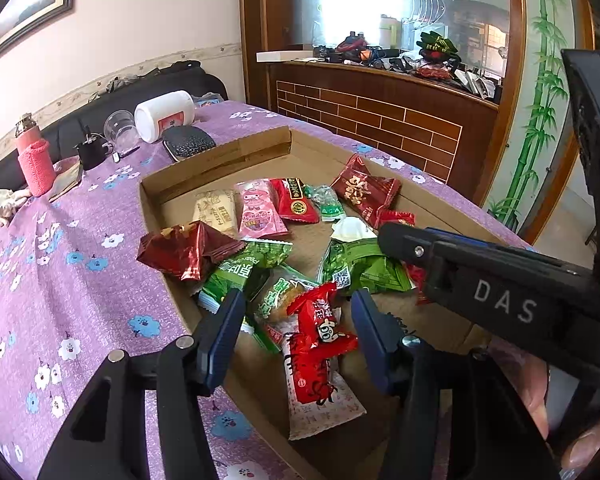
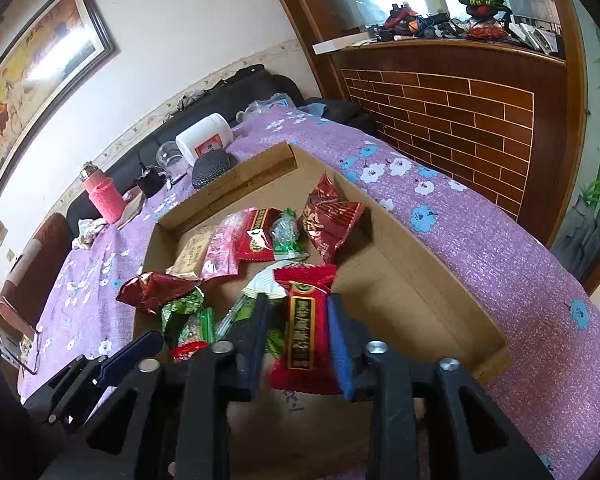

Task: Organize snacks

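A shallow cardboard box [image 1: 220, 152] on the purple flowered cloth holds several snack packets. My left gripper [image 1: 298, 300] stands open over the near pile, with a bright red packet [image 1: 320, 332] lying loose between its blue fingers on a white-pink packet [image 1: 324, 412]. Green packets [image 1: 360, 268] and dark red foil bags [image 1: 184, 252] lie around it. My right gripper [image 2: 298, 300] is open low in the box [image 2: 420, 264]. A red packet with a gold label [image 2: 302, 320] lies between its fingers, unpinched. One right finger [image 1: 404, 244] crosses the left wrist view.
Behind the box lie a white jar on its side [image 1: 166, 114], a clear cup [image 1: 120, 128], a black pouch [image 1: 188, 142] and a pink bottle [image 1: 34, 160]. A brick-patterned wooden counter [image 1: 380, 120] rises past the table's far edge. A dark sofa runs along the wall.
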